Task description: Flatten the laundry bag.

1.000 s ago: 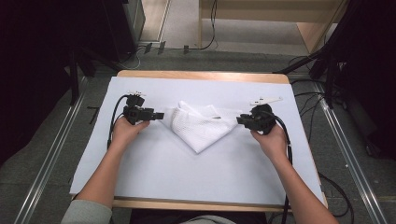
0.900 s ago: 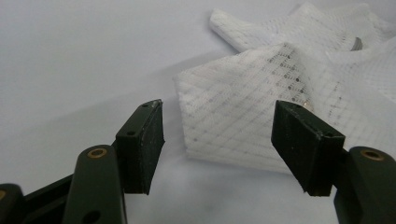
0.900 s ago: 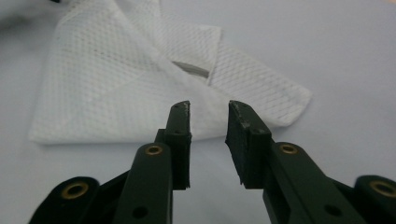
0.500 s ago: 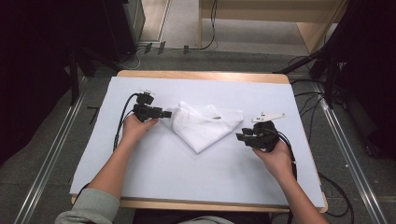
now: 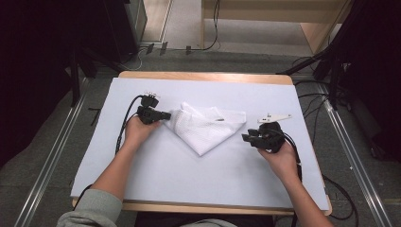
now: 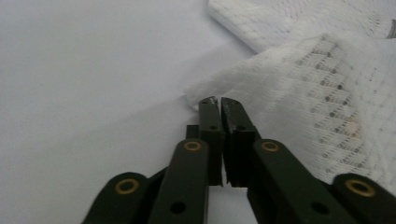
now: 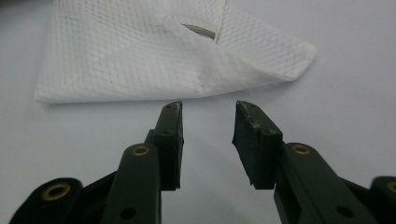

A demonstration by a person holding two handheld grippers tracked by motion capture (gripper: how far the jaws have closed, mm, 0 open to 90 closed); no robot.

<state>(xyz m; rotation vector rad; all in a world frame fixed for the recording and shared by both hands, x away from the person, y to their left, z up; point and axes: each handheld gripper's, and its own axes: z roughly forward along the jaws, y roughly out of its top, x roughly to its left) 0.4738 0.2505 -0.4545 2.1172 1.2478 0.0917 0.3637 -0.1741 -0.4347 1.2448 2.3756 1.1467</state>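
The white cloth (image 5: 205,126) lies folded in a triangle on the middle of the bench (image 5: 189,179), with its long edge across the far side and its point toward me. My left tool (image 5: 166,115) is at the left corner of this long edge. In the left gripper view its jaws have just been closing and now stand together, and the tip of the corner (image 6: 198,95) sits right at them — I judge that it is pinched between the tips, but the fabric there is thin and I cannot see the contact fully. My right tool (image 5: 247,137) is lower on the bench, near the slanted right edge of the cloth but apart from it. Its jaws are apart with nothing between them, and in the right gripper view the cloth (image 7: 154,56) lies straight ahead of them, its right corner (image 7: 299,53) up and to the right. So what matters for the coming move is this: the left hand is already on its corner, while the right corner lies forward of my right tool, along the same long edge. I judge that the right tool must go forward to that corner, so that both ends of the long edge are gripped.
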